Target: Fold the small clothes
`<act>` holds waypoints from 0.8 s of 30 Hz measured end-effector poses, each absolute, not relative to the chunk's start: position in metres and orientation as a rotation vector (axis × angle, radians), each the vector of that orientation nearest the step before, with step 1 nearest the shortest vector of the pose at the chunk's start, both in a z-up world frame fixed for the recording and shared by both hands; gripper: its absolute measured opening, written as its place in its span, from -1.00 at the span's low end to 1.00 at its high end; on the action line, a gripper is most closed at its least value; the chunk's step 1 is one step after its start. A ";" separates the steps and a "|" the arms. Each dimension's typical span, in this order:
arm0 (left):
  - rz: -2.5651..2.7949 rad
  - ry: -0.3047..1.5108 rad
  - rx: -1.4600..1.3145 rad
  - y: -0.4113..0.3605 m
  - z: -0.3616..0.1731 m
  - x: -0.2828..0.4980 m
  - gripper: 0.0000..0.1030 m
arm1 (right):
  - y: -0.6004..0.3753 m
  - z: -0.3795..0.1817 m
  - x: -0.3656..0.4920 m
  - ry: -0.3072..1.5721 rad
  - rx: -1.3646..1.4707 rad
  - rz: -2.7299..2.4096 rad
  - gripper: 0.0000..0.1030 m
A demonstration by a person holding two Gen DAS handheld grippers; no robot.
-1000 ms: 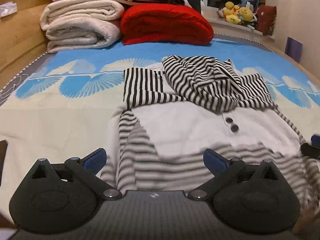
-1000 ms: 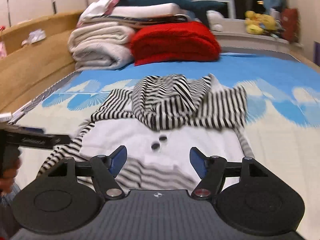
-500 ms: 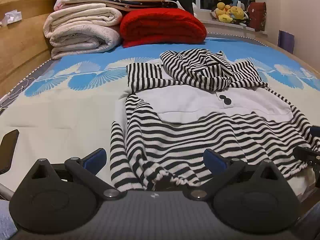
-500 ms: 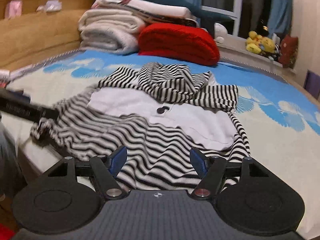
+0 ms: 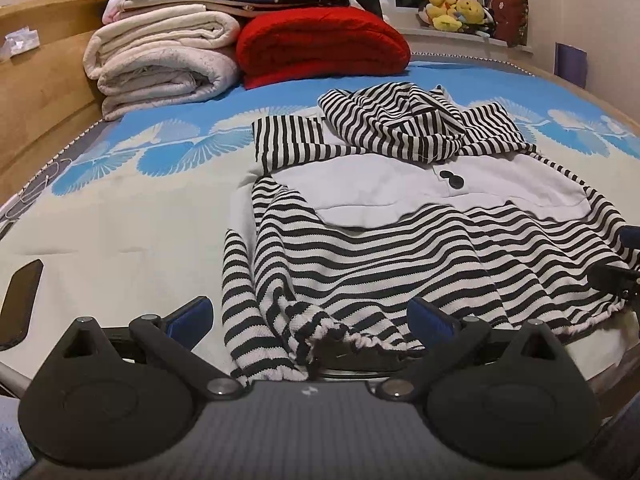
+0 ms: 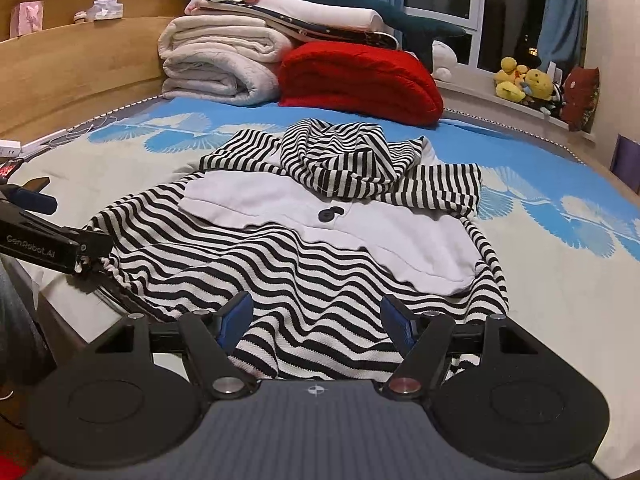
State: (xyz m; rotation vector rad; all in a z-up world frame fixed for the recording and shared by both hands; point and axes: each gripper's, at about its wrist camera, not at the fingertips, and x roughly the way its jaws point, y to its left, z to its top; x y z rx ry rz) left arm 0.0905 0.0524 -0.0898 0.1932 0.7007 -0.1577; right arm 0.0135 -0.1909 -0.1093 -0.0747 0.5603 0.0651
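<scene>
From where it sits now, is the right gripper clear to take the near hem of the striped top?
Probably yes: the right gripper is open with the striped top's hem lying loose between its fingers, nothing on top.

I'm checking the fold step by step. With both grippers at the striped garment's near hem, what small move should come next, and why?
Probably close both grippers on the hem. The left gripper and right gripper stand open with the striped garment lying flat between their fingers, so nothing is gripped yet for lifting the hem toward the hood.

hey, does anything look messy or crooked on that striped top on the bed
Yes. The striped top isn't flat: its hood is bunched in a heap at the far end, and the near hem is crumpled and hangs over the bed edge.
</scene>
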 end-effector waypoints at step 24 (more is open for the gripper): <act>-0.069 0.711 0.091 0.073 -0.084 0.128 1.00 | -0.242 -0.102 0.019 0.535 0.105 -0.092 0.43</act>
